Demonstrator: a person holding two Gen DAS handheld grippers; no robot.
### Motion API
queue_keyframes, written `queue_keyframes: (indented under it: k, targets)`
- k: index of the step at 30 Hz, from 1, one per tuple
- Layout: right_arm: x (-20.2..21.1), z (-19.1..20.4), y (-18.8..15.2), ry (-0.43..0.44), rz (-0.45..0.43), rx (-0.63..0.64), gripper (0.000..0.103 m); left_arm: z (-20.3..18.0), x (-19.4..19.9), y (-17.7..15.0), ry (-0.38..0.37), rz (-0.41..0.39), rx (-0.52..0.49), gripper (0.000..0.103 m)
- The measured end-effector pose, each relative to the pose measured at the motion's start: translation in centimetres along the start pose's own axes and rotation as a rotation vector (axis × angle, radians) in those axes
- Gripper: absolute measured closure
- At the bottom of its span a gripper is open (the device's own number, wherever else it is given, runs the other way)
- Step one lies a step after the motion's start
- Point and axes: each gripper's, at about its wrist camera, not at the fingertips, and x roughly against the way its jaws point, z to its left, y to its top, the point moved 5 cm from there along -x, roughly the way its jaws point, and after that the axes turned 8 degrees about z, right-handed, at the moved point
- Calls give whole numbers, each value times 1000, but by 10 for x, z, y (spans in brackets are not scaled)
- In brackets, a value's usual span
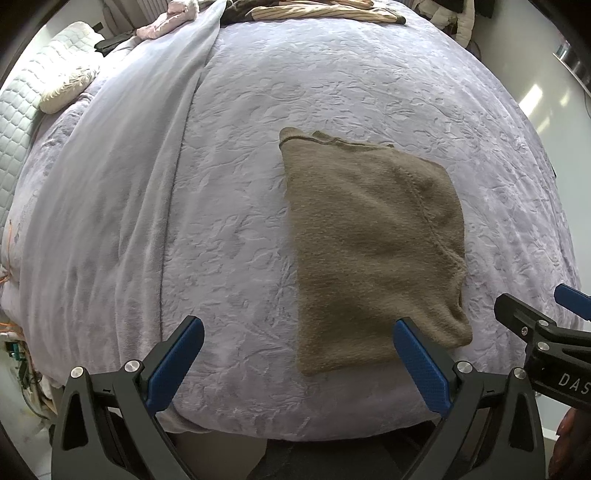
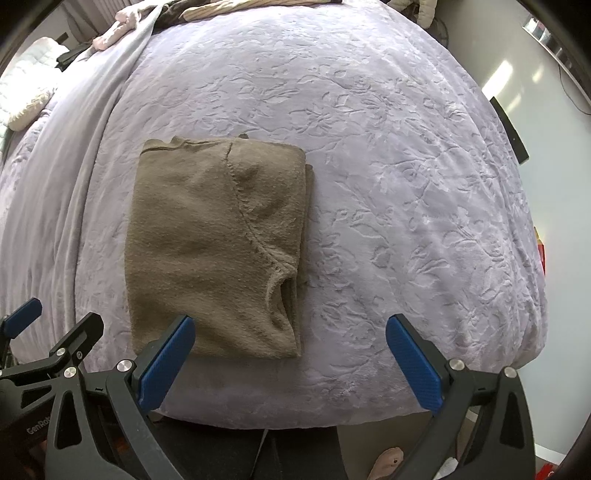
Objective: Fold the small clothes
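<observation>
A small olive-brown knit garment [image 1: 373,243] lies folded into a rectangle on the lilac bedspread [image 1: 240,166]. It also shows in the right wrist view [image 2: 210,243], with a sleeve seam and a cuff opening on top. My left gripper [image 1: 299,328] is open and empty, held above the near edge of the bed with its right finger over the garment's near corner. My right gripper [image 2: 290,328] is open and empty, its left finger over the garment's near edge. Each gripper shows at the edge of the other's view [image 1: 546,332] [image 2: 48,332].
A smooth lilac blanket [image 1: 122,184] lies along the left of the bed. A white quilted pillow [image 1: 62,74] sits at far left. Pink and striped clothes [image 1: 314,13] are piled at the far end. The bed's near edge [image 2: 295,406] is just below the grippers.
</observation>
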Motion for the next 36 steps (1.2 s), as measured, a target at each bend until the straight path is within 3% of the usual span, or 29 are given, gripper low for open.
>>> queue_keyframes:
  k: [36]
  targets:
    - [-7,9,3,-16,12,12,0,15,-7,-1,9,2,10,0]
